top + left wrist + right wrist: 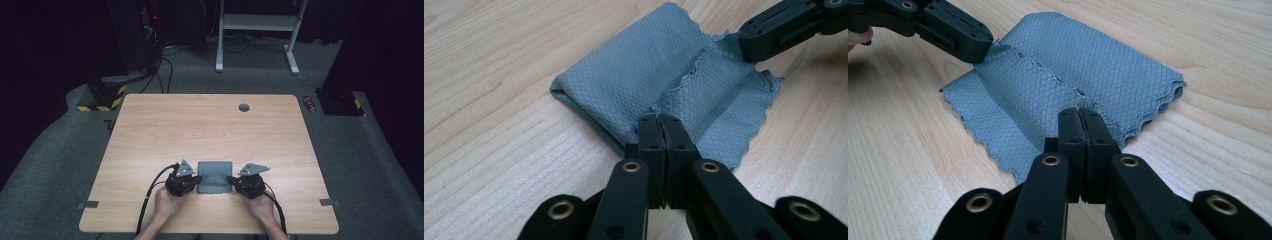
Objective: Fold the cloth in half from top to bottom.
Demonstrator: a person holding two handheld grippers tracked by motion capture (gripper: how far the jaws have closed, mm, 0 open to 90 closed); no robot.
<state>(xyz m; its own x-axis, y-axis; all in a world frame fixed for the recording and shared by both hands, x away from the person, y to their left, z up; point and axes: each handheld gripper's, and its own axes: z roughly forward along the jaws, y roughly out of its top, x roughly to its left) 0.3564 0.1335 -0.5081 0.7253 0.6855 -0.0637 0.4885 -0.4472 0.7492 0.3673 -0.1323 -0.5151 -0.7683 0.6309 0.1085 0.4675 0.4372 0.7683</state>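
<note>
i have the folded grey cloth [215, 176] lying on the wooden table [200, 125] near its front edge. my left gripper [199, 178] pinches the cloth's left edge, my right gripper [230, 178] its right edge, both clamped tight.

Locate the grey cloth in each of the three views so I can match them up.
High view: grey cloth lies low centre on the table, between both grippers.
Left gripper view: centre to upper right.
Right gripper view: upper centre.
Shared landmark: its scalloped edge.
</note>
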